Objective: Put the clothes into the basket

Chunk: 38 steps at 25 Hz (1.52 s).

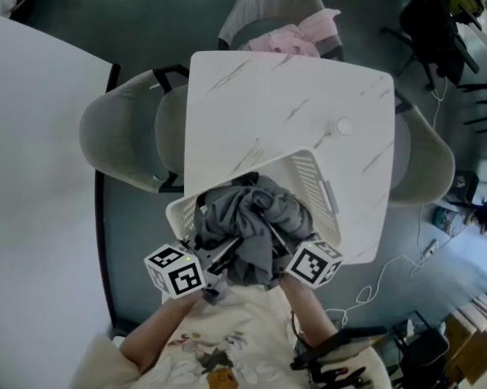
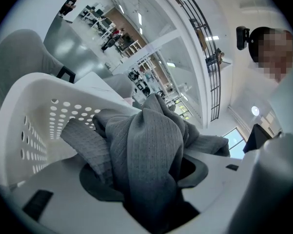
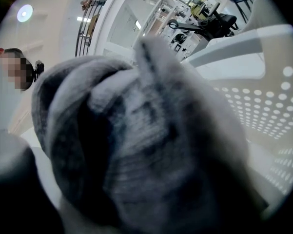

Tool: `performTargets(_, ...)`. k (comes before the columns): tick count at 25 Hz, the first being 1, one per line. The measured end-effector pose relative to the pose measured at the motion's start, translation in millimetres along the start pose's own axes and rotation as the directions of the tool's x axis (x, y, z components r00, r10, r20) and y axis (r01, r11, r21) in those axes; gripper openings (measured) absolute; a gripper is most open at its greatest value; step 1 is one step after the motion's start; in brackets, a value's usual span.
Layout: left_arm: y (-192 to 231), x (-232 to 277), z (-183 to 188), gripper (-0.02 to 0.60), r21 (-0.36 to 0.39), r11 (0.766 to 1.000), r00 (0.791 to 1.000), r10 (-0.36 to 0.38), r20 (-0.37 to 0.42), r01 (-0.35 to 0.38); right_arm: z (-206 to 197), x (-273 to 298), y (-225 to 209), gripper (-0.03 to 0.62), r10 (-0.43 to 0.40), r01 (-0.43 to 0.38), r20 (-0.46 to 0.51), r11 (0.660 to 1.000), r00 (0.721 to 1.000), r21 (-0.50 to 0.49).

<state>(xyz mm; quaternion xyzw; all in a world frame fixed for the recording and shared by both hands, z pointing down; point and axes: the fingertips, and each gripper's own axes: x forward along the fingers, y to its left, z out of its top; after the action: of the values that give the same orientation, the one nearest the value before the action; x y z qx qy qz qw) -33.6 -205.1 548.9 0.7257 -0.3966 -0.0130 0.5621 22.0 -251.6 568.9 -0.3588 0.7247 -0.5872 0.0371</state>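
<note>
- The grey clothes [image 1: 251, 217] are hanging in a bunch over the basket [image 1: 312, 173], and their lower folds seem to be resting inside it.
- The left tongs [image 1: 225, 259] and right tongs [image 1: 277, 241] are each clamping a fold of the clothes, one from either side. This is probably keeping the bundle gathered so that nothing spills over the rim.
- The basket is sitting at the near edge of the table [image 1: 308, 96], close to the person, which is making for a short reach.
- Chairs [image 1: 117, 136] are standing around the table, and a pink cloth [image 1: 292, 35] is lying on the far one.
</note>
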Motion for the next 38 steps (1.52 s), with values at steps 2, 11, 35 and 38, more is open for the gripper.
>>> performTargets(2,7,3,-1,0.275,-0.003,1.000,1.000,0.015,0.003,-0.015,-2,4,-7,0.268,-0.021,0.021,-0.013,1.000,1.000,-0.003)
performTargets(11,32,15,2,0.275,-0.015,0.995,0.995,0.099,0.008,-0.099,-4,23,-30,0.268,-0.089,0.089,-0.043,0.996,0.995,-0.013)
performTargets(35,86,56,-10,0.273,-0.037,0.967,0.966,0.251,-0.052,-0.253,-2,46,-95,0.268,-0.280,0.280,-0.056,0.960,0.958,0.001)
performTargets(38,93,62,-13,0.267,-0.033,0.963,0.962,0.266,-0.061,-0.268,-3,47,-106,0.268,-0.318,0.318,-0.056,0.948,0.947,-0.003)
